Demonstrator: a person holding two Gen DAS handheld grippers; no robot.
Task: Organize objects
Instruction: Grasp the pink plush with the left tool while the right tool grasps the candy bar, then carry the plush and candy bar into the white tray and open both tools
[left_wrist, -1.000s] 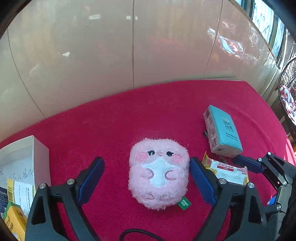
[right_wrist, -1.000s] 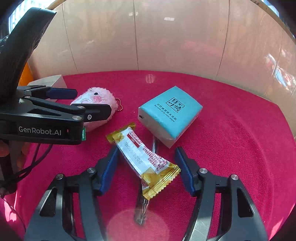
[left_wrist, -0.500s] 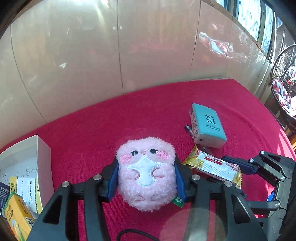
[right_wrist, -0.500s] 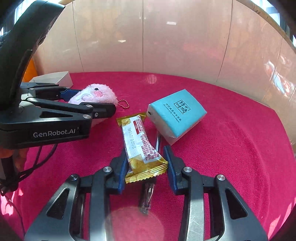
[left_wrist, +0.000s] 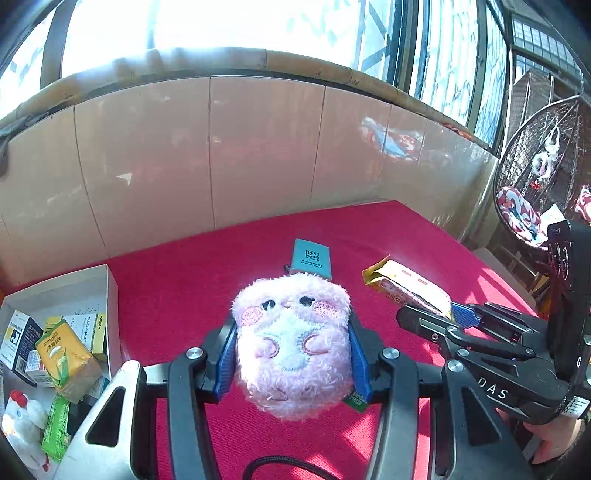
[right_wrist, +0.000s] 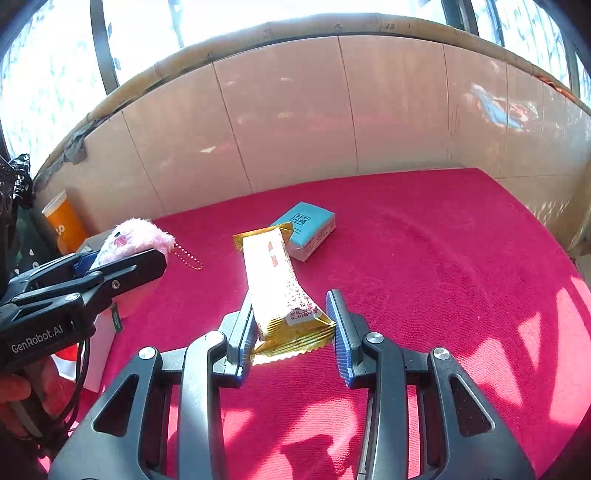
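Note:
My left gripper (left_wrist: 293, 356) is shut on a pink plush toy (left_wrist: 293, 343) and holds it above the red tablecloth (left_wrist: 184, 295). The toy also shows in the right wrist view (right_wrist: 135, 236) with its bead chain hanging. My right gripper (right_wrist: 293, 328) is shut on a yellow snack packet (right_wrist: 279, 291), lifted off the cloth; the packet also shows in the left wrist view (left_wrist: 406, 288). A teal tissue pack (left_wrist: 310, 258) lies on the cloth behind both, also visible in the right wrist view (right_wrist: 306, 229).
A white box (left_wrist: 110, 295) at the left holds several cartons and a white plush chicken (left_wrist: 22, 417). An orange cup (right_wrist: 64, 225) stands by the tiled wall (right_wrist: 295, 122). A wicker hanging chair (left_wrist: 535, 166) is at the right.
Both grippers have lifted their objects off the cloth and pulled back; the toy and the snack packet now hang in the air, and the views show the windows above the wall.

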